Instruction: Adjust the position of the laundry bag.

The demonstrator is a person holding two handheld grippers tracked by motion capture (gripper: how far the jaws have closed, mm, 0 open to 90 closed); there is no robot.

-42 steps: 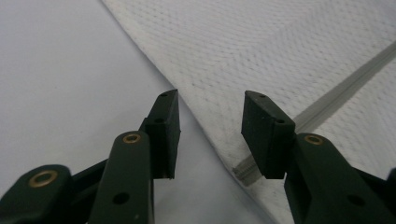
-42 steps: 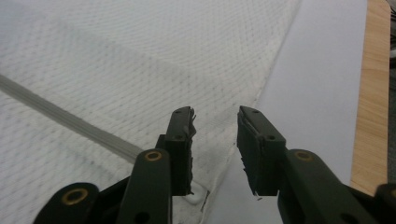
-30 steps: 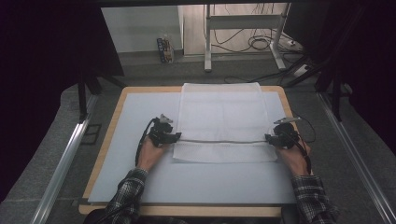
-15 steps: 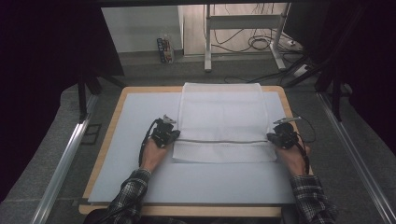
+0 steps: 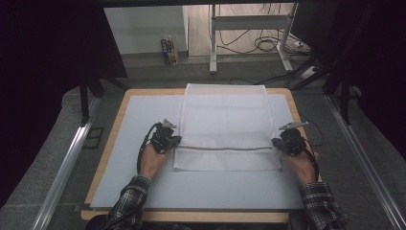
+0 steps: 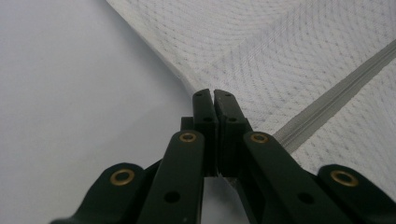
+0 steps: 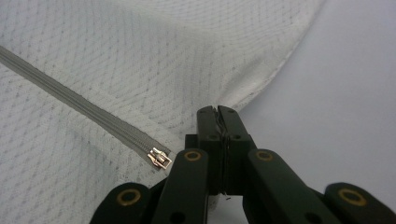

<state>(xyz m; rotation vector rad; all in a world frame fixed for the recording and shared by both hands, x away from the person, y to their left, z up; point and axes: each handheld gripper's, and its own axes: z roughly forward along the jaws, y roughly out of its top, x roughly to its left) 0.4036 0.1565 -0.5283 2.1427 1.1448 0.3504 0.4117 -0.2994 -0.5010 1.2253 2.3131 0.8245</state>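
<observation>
A white mesh bag [image 5: 225, 115] lies flat on the pale board [image 5: 139, 120], with a grey zipper [image 5: 222, 147] running across it near its front end. My left gripper [image 5: 177, 141] is shut on the bag's left edge at the zipper's end. In the left gripper view the jaws [image 6: 214, 95] meet over the hem of the mesh [image 6: 280, 46], beside the zipper [image 6: 336, 100]. My right gripper [image 5: 276, 143] is shut on the right edge. In the right gripper view [image 7: 217, 111] the mesh [image 7: 140, 56] rises to the jaws, and the zipper pull [image 7: 159, 158] lies just left of them.
The board has a wooden rim [image 5: 111, 143] and sits on grey matting between two metal rails [image 5: 67, 163]. Beyond the far edge stand table legs [image 5: 213, 38], floor cables [image 5: 268, 45] and a small box [image 5: 168, 50]. Bare board lies in front of the bag.
Both hands have stayed at the bag's two sides. The bag has not visibly shifted.
</observation>
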